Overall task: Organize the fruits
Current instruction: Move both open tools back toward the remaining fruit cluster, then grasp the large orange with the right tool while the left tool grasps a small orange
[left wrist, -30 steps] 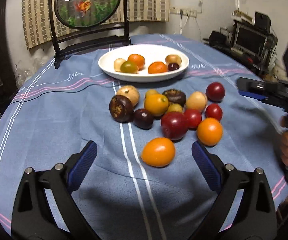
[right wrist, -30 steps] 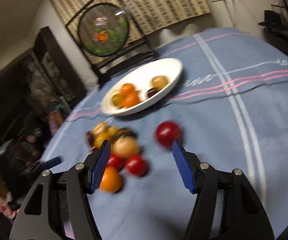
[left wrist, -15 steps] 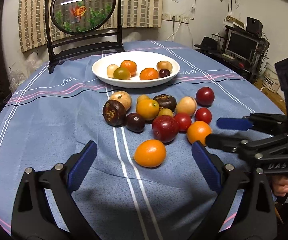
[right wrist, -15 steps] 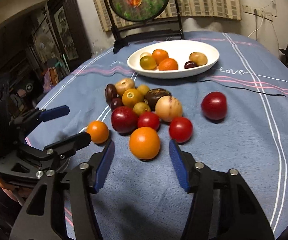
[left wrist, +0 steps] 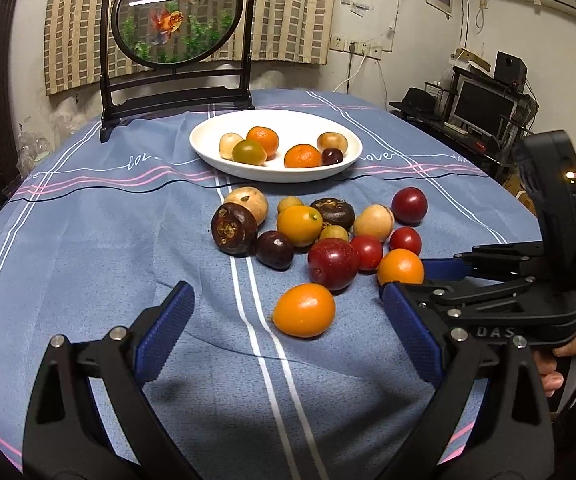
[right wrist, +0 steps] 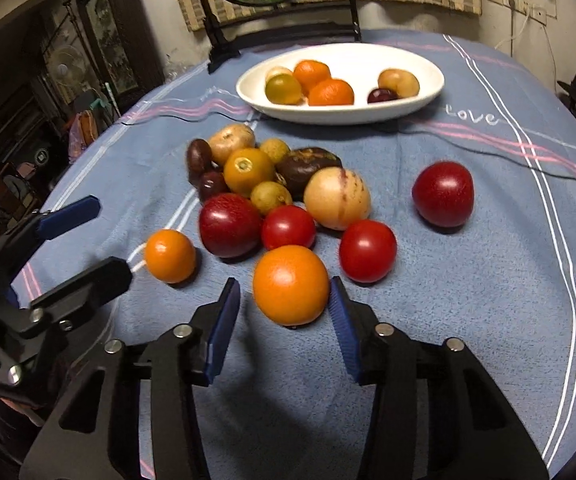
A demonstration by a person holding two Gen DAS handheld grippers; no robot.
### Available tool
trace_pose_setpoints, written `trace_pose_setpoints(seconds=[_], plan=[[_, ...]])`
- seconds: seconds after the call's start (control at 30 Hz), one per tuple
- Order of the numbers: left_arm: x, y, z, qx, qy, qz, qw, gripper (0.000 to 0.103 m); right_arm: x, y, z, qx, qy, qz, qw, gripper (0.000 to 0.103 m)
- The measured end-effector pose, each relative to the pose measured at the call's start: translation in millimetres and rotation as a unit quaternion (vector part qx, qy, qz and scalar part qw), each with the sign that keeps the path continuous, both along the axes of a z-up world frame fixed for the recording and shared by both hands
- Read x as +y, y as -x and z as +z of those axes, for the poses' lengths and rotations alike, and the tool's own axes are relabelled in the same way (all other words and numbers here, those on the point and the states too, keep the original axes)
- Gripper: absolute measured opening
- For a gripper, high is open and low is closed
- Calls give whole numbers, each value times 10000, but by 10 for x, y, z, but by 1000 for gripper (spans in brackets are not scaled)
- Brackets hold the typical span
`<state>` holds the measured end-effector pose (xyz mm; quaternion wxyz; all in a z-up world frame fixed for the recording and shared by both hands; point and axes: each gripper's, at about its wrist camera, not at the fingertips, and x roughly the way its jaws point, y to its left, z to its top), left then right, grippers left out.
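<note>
Blue striped cloth (right wrist: pixel 468 320) covers the round table where a smooth, glossy orange (right wrist: pixel 291 285) sits at the near edge of the loose fruit pile, between the closing jaws of the right gripper (right wrist: pixel 285 312), which are not visibly pressing it yet. Being round and slick, it could squirt forward into the red tomato (right wrist: pixel 368 251) if pinched off-centre. Beyond waits the white plate (right wrist: pixel 428 96). The left gripper (left wrist: pixel 288 340) hangs wide open, empty, near an oval orange fruit (left wrist: pixel 304 310).

Checked curtain (left wrist: pixel 288 8), computer desk (left wrist: pixel 484 120), dim room
</note>
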<state>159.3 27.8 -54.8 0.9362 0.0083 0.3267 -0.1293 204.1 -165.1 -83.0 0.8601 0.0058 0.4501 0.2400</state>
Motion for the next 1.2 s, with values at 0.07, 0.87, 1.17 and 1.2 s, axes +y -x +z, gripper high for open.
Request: trace_pose_setpoints(seconds=[0.07, 0.87, 1.17, 1.2], plan=[[0, -5, -5, 27, -25, 10, 10000, 97, -39, 2, -3, 23, -56, -60, 10000, 39], [-197, -229, -252, 966, -435, -343, 9938, 47, -402, 144, 89, -229, -1270, -199, 9914, 38], [-164, -286, -277, 1084, -404, -195, 9931, 38, -414, 155, 98, -260, -1364, -137, 9902, 38], [-163, -287, -276, 1085, -400, -195, 9931, 38, -416, 157, 100, -267, -1370, -131, 9901, 38]])
